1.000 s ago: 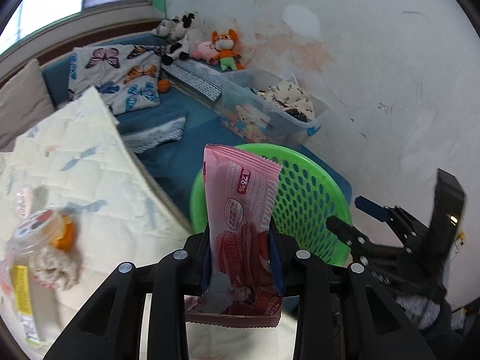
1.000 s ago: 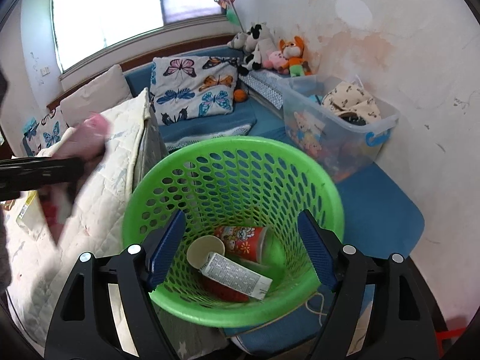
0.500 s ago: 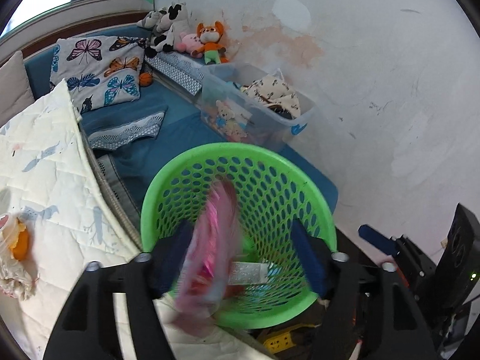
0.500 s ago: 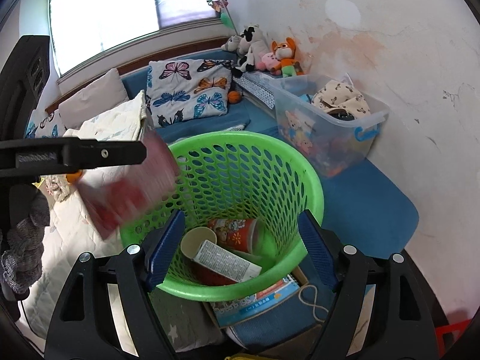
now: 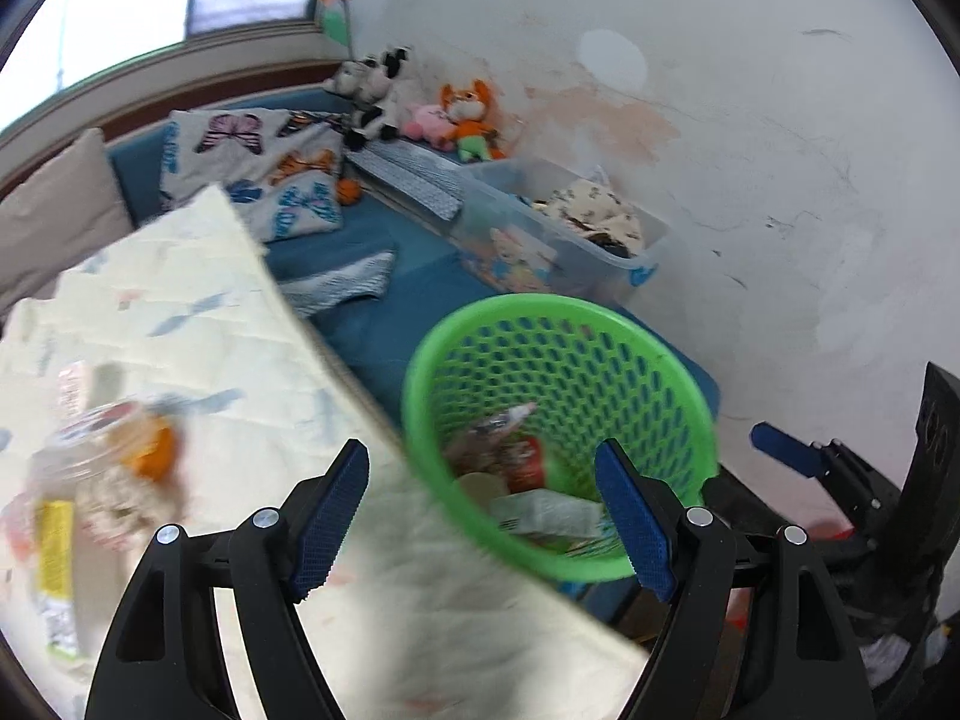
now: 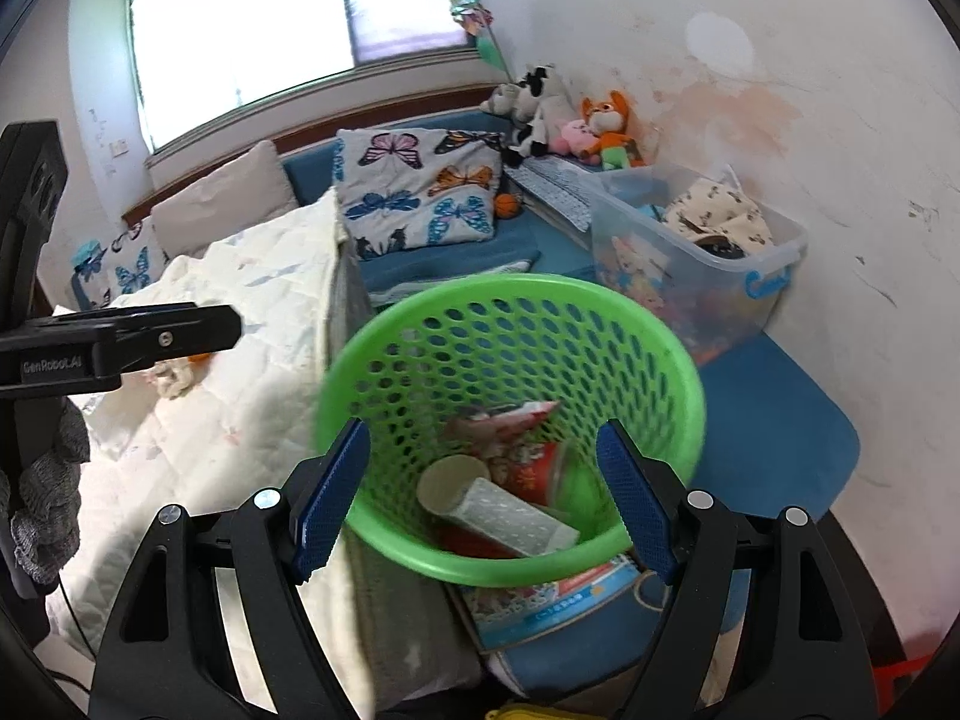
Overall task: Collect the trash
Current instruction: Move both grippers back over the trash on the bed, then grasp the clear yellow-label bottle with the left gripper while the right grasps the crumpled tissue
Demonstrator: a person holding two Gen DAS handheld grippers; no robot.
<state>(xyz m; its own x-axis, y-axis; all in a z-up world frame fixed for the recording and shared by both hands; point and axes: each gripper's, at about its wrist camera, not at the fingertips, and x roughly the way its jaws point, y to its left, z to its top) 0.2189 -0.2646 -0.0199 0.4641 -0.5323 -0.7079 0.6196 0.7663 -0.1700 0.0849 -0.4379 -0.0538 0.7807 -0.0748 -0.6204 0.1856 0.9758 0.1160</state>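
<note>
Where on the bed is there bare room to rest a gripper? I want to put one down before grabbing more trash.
The white quilt is bare between the green basket and the trash pile of jar, tissue and wrappers. The blue mattress right of the basket, below the clear storage bin, is also free. The far corner by the butterfly pillow is crowded.

Black plastic grippers (image 5: 480,516) (image 6: 483,498), each with two fingers faced in blue textured pads (image 6: 633,501). Silver screws at the finger joints. White "GenRobot.AI" lettering along one side; grey knit glove (image 6: 45,504) beneath.
</note>
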